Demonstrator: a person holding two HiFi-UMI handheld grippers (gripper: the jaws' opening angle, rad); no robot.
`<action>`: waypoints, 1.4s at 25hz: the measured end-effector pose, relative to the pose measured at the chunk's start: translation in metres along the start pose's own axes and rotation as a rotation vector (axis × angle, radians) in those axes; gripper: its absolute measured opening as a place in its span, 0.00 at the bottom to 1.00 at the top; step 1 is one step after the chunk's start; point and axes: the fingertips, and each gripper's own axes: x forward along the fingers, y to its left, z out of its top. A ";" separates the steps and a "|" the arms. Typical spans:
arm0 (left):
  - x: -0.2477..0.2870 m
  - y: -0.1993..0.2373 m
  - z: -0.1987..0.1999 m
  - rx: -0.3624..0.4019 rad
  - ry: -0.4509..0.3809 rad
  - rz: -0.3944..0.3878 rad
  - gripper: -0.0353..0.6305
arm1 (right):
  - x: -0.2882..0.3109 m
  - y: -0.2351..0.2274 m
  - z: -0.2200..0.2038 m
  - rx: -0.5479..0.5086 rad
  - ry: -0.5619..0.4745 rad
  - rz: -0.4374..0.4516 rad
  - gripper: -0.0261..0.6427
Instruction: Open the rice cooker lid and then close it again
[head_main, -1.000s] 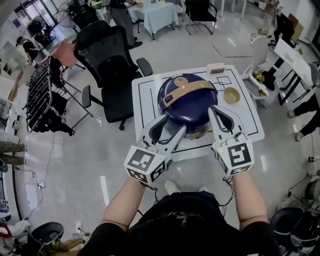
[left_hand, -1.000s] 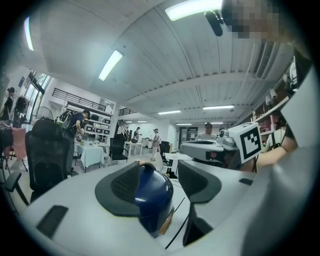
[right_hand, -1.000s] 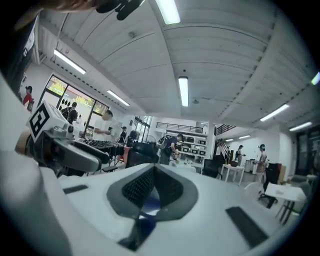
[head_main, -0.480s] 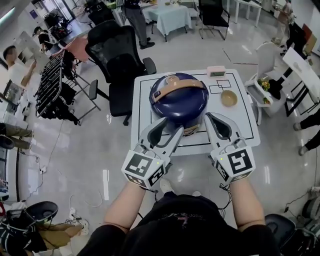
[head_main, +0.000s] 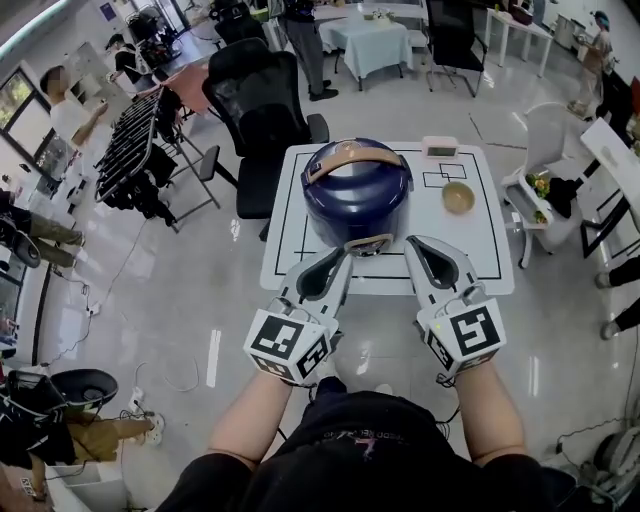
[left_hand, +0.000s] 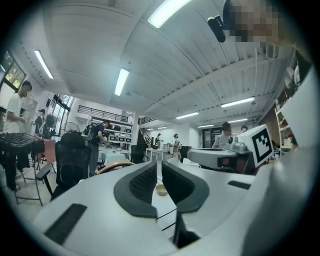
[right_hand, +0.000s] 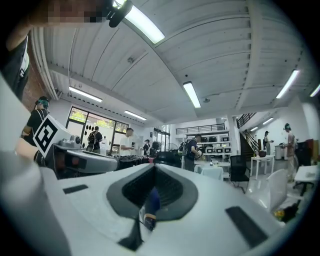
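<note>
The rice cooker (head_main: 357, 195) sits in the middle of a white table (head_main: 490, 270). It is a round dark blue pot with its lid down and a tan handle (head_main: 352, 160) lying flat across the top. A small bowl (head_main: 458, 197) stands to its right on the same table, well apart from it, and a little pink box (head_main: 439, 147) sits at the far edge behind the bowl. A black office chair (head_main: 262, 110) is drawn up to the far left corner. The person stands at the near side of the table with a gripper in each hand, both held out level, with their tips over the near edge and close to the cooker's front. The tan latch (head_main: 368, 245) on the cooker's front lies between the two tips. The left gripper (head_main: 340, 258) has its jaws closing, with only a thin gap between the dark pads. Nothing is in that gap, and its own view (left_hand: 159, 167) looks straight through to the table top and the bowl (left_hand: 160, 189) further off. The right gripper (head_main: 412, 245) has its jaws pressed together and empty. In its own view (right_hand: 154, 172) just a thin strip of the blue cooker shows low down between them. Neither gripper has hold of the cooker.
</note>
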 end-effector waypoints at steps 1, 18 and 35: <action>-0.004 -0.004 -0.002 -0.003 0.002 0.012 0.09 | -0.005 0.002 0.000 0.002 -0.002 0.006 0.04; -0.037 -0.030 -0.018 -0.029 0.013 0.034 0.06 | -0.041 0.026 -0.003 0.020 0.009 0.028 0.04; -0.052 -0.034 -0.017 -0.015 0.014 0.042 0.06 | -0.048 0.041 -0.011 0.038 0.021 0.039 0.04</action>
